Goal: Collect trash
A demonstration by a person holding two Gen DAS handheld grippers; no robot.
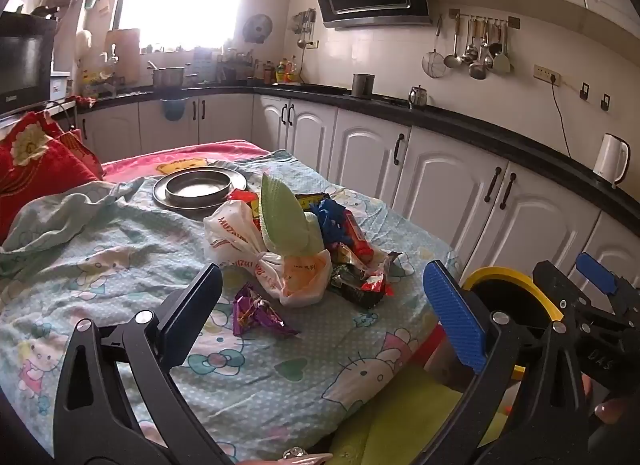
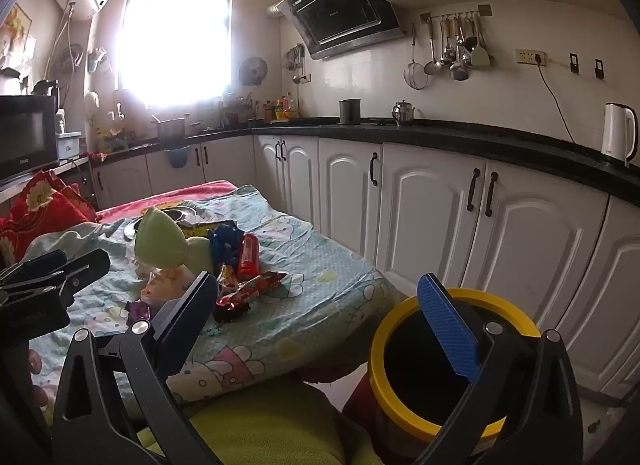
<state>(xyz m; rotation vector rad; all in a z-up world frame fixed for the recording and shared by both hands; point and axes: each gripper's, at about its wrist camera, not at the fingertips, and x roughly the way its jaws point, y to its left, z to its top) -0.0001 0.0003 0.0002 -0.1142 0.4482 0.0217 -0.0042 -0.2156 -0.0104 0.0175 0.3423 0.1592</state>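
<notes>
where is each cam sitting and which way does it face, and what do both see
Left wrist: on the left gripper, open, facing the trash pile on the bedsheet; the right gripper shows at its right.
Right wrist: on the right gripper, open above the yellow-rimmed bin.
Shared: pile, bin, kitchen cabinets.

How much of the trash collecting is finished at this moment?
Nothing looks collected yet. The wrapper pile and the purple wrapper lie on the bedsheet. The left gripper and right gripper are open, holding nothing. The yellow-rimmed bin shows only a dark inside. All the picking remains.
</notes>
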